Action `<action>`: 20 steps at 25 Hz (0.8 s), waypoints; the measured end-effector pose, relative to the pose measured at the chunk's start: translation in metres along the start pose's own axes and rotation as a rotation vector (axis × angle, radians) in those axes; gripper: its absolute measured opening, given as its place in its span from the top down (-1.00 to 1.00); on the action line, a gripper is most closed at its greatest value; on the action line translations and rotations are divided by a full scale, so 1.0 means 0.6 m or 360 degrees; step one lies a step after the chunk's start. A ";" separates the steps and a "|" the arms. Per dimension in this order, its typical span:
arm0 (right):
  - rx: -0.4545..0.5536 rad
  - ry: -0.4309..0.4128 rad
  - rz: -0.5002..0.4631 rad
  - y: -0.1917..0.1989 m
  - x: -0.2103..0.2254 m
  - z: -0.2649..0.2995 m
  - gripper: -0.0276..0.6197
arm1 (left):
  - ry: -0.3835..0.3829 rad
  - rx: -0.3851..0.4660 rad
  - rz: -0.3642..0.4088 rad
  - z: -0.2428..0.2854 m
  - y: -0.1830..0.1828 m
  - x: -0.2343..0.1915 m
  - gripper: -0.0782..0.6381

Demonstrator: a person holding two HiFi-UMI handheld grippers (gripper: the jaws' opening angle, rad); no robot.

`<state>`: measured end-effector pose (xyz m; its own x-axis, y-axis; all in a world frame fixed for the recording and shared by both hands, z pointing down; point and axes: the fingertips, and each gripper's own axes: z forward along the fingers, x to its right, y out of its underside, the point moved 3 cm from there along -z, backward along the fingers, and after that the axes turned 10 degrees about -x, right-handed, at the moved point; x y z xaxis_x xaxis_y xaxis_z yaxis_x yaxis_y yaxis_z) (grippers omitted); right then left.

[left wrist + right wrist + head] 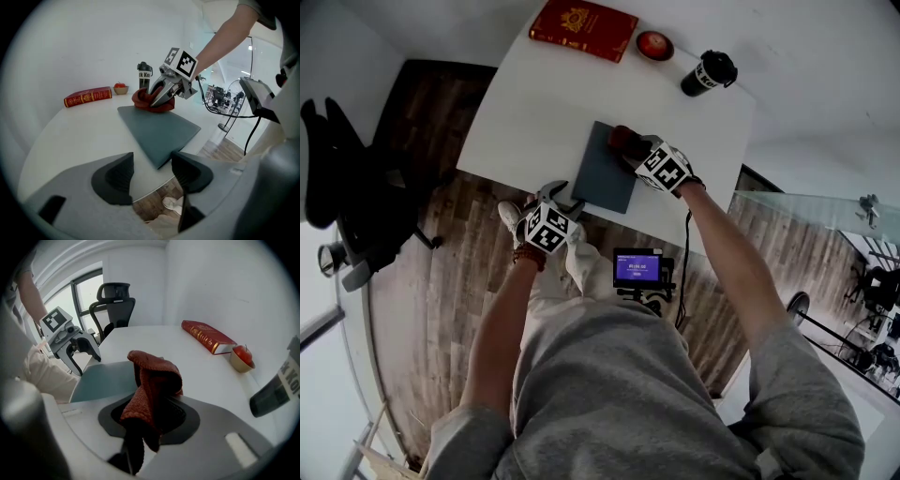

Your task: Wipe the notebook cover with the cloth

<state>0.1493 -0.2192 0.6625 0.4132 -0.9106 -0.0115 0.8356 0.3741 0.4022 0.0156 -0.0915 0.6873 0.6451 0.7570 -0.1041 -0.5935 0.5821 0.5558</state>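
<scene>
Notebook [602,173]: grey, lying flat on the white counter [534,112], near its front edge.
Cloth [154,376]: red, bunched, on the notebook's far end.
Right claw [628,150]: clamped on the cloth, over the notebook.
Left claw [152,171]: jaws apart, nothing between them, at the counter's front edge just beside the notebook.
Far side: red book [584,28], small bowl [654,44], dark cup [709,72].

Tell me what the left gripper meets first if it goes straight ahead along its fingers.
Likely the near corner of the grey notebook, straight ahead of the open, empty left gripper. Height is unclear, so it could catch the table edge first.
</scene>
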 end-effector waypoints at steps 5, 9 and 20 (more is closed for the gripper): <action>0.0016 -0.0006 0.0020 0.003 -0.012 -0.001 0.56 | -0.0002 -0.0004 0.0000 0.000 -0.001 0.000 0.10; 0.0037 -0.0018 0.0036 0.004 -0.024 -0.001 0.56 | -0.0002 -0.0001 -0.0001 0.001 -0.001 -0.001 0.10; 0.0076 -0.0084 0.0034 0.006 -0.080 -0.002 0.54 | -0.0006 -0.0007 -0.0005 0.002 -0.001 -0.002 0.10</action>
<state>0.1330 -0.1737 0.6634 0.4101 -0.9109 0.0457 0.8080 0.3861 0.4451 0.0160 -0.0930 0.6877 0.6487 0.7541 -0.1027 -0.5934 0.5857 0.5521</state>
